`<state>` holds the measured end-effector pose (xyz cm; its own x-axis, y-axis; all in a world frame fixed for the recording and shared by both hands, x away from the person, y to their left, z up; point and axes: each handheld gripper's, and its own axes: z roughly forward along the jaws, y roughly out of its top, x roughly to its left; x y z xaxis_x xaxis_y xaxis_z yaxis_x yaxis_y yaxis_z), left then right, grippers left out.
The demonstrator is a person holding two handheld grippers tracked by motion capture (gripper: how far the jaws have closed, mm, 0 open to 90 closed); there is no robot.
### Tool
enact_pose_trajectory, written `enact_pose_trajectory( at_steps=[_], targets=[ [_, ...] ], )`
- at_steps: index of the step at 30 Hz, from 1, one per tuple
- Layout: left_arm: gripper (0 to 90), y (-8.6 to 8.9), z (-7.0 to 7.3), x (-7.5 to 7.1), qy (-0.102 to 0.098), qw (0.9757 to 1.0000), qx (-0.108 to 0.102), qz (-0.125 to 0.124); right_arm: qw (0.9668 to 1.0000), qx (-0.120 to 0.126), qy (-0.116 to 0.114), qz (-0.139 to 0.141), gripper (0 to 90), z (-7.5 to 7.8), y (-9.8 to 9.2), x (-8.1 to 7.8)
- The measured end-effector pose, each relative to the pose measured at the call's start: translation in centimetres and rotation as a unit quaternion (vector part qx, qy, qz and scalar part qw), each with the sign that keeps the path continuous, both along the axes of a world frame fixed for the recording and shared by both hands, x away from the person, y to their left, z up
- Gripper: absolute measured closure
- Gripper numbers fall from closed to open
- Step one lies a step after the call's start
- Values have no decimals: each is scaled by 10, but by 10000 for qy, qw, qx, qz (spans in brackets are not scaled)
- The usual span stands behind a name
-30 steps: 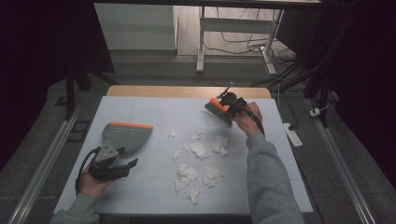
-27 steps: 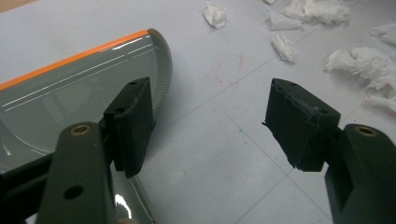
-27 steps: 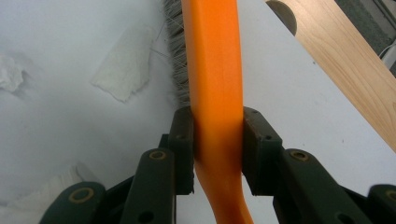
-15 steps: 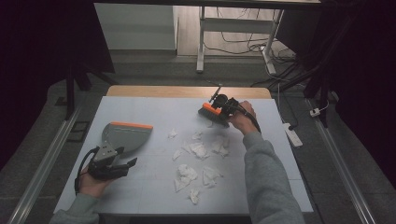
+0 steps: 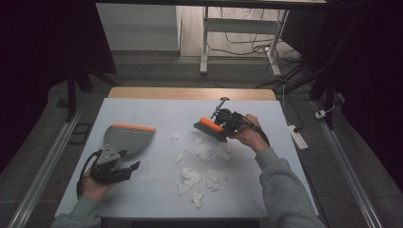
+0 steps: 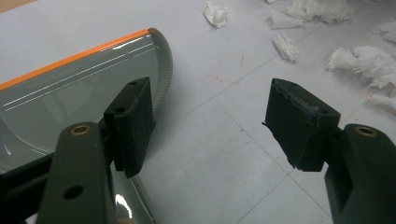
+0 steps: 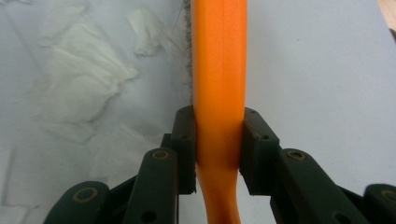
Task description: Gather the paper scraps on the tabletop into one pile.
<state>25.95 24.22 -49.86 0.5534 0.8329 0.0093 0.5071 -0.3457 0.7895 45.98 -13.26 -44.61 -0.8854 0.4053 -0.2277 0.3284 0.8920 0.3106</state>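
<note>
Right gripper clamps my orange brush at twelve o'clock of the paper scraps; left gripper gapes empty beside the dustpan.

An orange-backed brush tilts bristles-down at the 12 o'clock edge of scattered white paper scraps; grey dustpan lies at 9 o'clock.

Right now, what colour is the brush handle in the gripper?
Bright orange. The brush handle shows best in the right gripper view.

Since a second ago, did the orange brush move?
Yes. The orange brush slid away from the table's right edge, toward the paper scraps and the dustpan.
</note>
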Motion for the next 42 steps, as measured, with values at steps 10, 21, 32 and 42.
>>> enact_pose_trajectory(
  at_steps=[10, 21, 32, 42],
  targets=[
    [332, -1, -1, 1, 20, 10000, 8, -3, 9980, 440, -275, -368, 702, 15, -19, 6],
    [333, 0, -1, 1, 35, 10000, -9, -28, 9985, -308, -305, -334, 702, 0, 12, 29],
    [333, -1, -1, 1, 27, 10000, -2, -52, 9975, -384, -36, 597, 703, 9, 29, -16],
    [333, 0, -1, 0, 12, 10000, -16, -35, 9966, 110, -694, 441, 703, 35, 38, -7]
  ],
)
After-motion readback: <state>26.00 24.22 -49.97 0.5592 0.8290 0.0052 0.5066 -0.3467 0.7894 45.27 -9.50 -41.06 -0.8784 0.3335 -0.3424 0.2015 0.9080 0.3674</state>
